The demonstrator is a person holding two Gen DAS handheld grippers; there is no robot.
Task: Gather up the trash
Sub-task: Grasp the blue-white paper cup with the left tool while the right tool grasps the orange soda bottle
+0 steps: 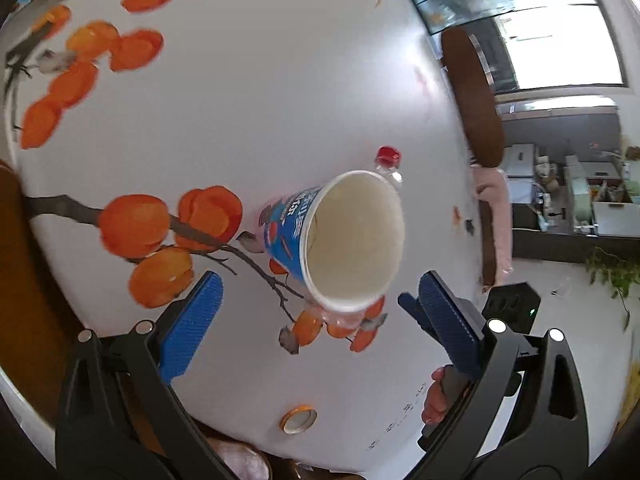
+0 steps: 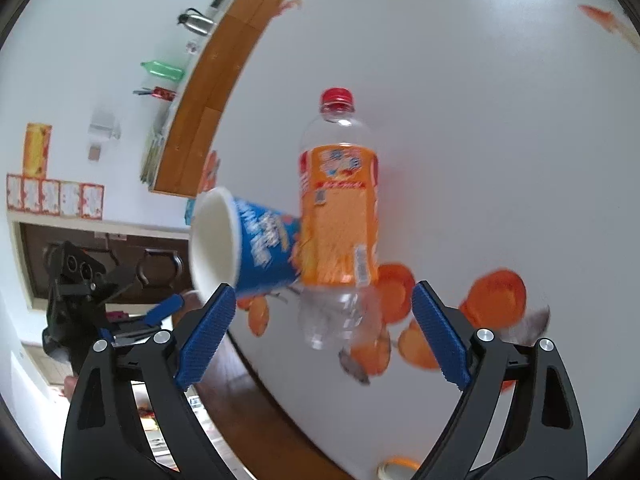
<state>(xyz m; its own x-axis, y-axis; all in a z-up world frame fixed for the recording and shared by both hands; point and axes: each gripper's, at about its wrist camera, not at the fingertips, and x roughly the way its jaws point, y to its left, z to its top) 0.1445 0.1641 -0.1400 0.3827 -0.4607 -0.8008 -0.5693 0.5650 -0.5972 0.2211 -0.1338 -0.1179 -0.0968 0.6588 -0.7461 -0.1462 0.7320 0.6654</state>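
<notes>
A blue paper cup [image 1: 340, 240] lies on its side on the white table, its empty mouth turned toward my left gripper [image 1: 320, 292], which is open just short of the rim. Behind the cup lies a clear plastic bottle; only its red cap [image 1: 387, 155] and base show here. In the right wrist view the bottle [image 2: 340, 216] has an orange label and lies against the cup [image 2: 248, 248]. My right gripper [image 2: 320, 312] is open around the bottle's clear base. The left gripper [image 2: 80, 280] shows at the left.
The round table [image 1: 260, 100] is printed with orange persimmons on branches and has a brown wooden rim [image 2: 208, 120]. A small orange-rimmed lid [image 1: 298, 419] lies near the table's near edge. A brown chair [image 1: 476, 96] stands beyond the table. Shelf clutter fills the background.
</notes>
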